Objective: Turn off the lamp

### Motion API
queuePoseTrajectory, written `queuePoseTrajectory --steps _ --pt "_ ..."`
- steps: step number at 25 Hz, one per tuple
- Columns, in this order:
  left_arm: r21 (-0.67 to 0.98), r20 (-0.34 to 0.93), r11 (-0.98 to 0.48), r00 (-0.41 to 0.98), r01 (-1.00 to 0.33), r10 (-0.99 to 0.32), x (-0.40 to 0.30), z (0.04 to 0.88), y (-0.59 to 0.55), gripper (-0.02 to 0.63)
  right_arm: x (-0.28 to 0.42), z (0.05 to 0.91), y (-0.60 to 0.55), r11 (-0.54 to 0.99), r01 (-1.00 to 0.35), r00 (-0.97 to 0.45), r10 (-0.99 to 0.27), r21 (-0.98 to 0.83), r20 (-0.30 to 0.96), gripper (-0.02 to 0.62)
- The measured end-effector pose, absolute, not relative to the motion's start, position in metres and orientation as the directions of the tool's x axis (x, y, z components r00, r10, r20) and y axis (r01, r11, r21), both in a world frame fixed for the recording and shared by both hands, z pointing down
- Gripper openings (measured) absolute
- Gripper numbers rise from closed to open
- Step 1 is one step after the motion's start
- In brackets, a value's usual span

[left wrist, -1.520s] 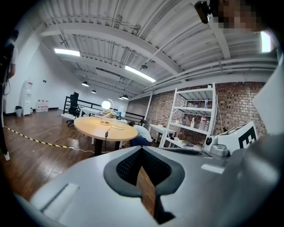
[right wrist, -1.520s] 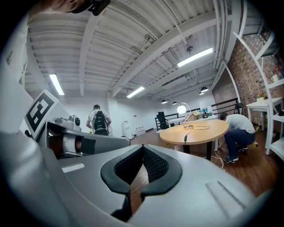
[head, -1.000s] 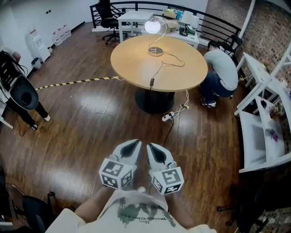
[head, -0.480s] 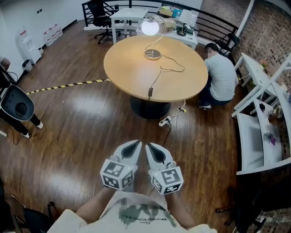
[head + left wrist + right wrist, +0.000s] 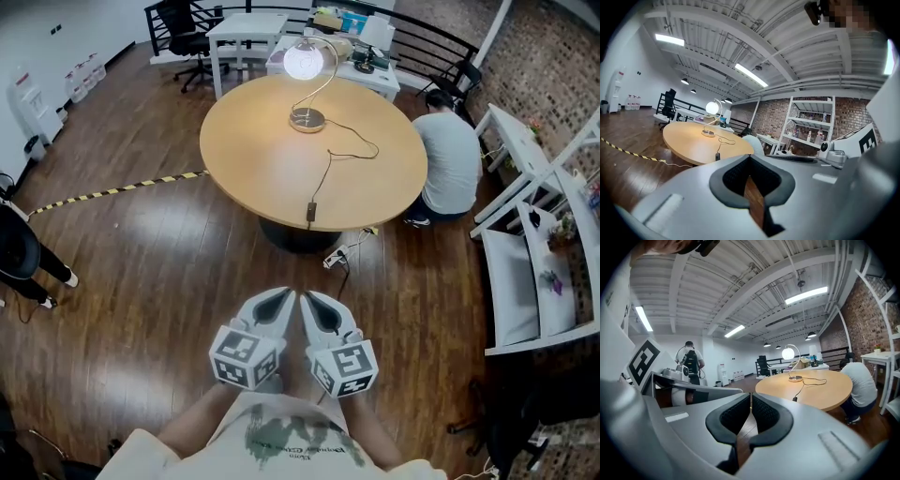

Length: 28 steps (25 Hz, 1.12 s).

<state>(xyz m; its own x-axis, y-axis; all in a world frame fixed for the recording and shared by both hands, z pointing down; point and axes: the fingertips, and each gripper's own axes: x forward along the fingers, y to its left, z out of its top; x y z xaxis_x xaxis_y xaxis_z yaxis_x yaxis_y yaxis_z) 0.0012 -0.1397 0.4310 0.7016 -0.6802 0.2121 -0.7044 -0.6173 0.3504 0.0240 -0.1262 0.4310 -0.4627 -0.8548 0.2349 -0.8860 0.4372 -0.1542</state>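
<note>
The lamp [image 5: 303, 61] glows lit on a round wooden table [image 5: 253, 169], its curved stem rising from a metal base [image 5: 307, 119] at the far side. Its cord runs toward me to an inline switch [image 5: 310, 212] at the near rim. My left gripper [image 5: 278, 298] and right gripper [image 5: 310, 300] are held side by side close to my body, well short of the table, both shut on nothing. The left gripper view has the lamp [image 5: 712, 107] beyond its left gripper [image 5: 750, 158]. The right gripper view has the lamp [image 5: 788, 353] and switch [image 5: 794, 399] past its right gripper [image 5: 751, 395].
A person [image 5: 450, 155] crouches at the table's right side. A power strip [image 5: 334, 257] and cables lie on the floor under the near rim. White shelving [image 5: 525, 272] stands at the right. Yellow-black tape [image 5: 112, 190] crosses the wood floor at left.
The table and lamp have come nearer and lower in the head view as I move toward them. Both grippers stay shut in the same place before my body.
</note>
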Motion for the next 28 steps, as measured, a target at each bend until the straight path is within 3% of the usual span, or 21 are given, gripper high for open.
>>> queuePoseTrajectory --steps 13,28 --pt "0.403 0.205 -0.641 0.747 -0.653 -0.633 -0.023 0.446 -0.209 -0.012 0.009 0.444 -0.196 0.362 -0.927 -0.375 -0.883 -0.099 0.282 0.011" --pt "0.39 0.213 -0.652 0.753 -0.65 -0.623 0.002 0.469 -0.27 -0.012 0.029 0.471 -0.267 0.366 -0.928 -0.368 -0.88 -0.064 0.302 0.011"
